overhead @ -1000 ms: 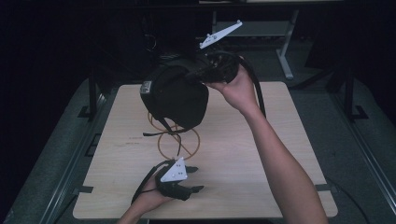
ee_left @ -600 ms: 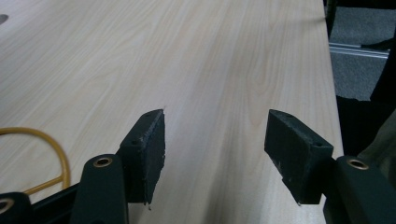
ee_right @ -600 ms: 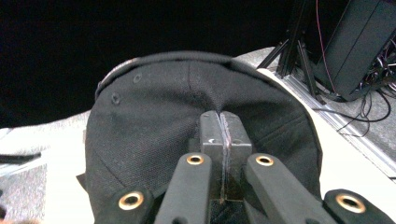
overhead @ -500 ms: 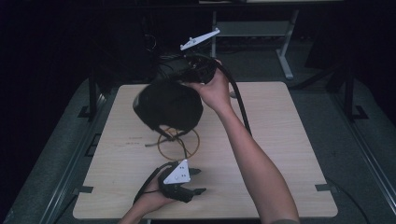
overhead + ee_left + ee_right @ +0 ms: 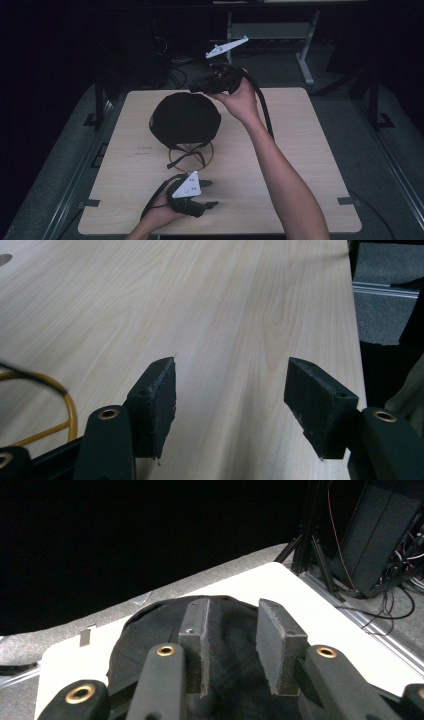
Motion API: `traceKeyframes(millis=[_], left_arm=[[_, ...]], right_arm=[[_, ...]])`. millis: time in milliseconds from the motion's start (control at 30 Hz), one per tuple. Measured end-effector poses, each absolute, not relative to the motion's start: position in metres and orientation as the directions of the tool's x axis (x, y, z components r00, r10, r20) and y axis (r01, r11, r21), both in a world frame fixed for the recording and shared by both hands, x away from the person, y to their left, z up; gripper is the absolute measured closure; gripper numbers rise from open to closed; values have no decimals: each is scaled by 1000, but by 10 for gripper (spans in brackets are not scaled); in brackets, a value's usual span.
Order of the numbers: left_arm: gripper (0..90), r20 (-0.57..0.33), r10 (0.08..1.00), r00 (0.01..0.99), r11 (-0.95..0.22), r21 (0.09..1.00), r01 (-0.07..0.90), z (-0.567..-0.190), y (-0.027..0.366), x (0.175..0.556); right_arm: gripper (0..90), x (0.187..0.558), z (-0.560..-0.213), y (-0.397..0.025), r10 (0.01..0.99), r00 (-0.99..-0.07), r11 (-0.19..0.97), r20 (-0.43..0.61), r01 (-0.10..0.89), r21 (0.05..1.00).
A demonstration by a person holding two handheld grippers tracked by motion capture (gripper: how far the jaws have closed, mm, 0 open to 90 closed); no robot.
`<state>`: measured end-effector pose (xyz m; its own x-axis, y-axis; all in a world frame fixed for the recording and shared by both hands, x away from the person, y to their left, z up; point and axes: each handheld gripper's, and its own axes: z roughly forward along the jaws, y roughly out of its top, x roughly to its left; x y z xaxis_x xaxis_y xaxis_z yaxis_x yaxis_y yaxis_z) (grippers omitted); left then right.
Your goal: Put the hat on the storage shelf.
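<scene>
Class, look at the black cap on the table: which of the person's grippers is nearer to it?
Right. The right gripper hangs at the black cap's far edge, jaws parted just over its fabric. The left gripper sits at the table's near edge, beyond the yellow wire stand.

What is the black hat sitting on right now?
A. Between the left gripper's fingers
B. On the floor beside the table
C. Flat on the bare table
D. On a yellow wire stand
D: in the high view the black hat sits atop the yellow wire stand, whose ring and struts show beneath it on the table.
</scene>
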<state>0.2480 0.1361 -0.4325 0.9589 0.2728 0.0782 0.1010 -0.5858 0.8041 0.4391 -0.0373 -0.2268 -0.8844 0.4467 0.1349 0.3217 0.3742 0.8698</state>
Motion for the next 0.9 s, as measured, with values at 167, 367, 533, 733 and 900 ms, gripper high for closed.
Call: traceKeyframes(millis=[167,367,533,733,900], left_arm=[[357,71,291,954,-578,807,116,-433,138,251],[340,67,303,951,-577,807,127,-434,140,252],[332,74,307,949,-578,807,124,-434,142,252],[322,75,313,947,-582,803,129,-434,143,254],[320,75,313,947,-581,804,129,-435,143,254]], right_arm=[[603,438,-227,-45,454,-880,372,141,331,867],[565,437,-230,-59,464,-873,365,152,345,865],[543,434,-233,-71,474,-866,352,159,353,867],[514,432,-236,-88,485,-857,339,174,367,866],[499,431,-237,-94,490,-852,338,183,380,861]])
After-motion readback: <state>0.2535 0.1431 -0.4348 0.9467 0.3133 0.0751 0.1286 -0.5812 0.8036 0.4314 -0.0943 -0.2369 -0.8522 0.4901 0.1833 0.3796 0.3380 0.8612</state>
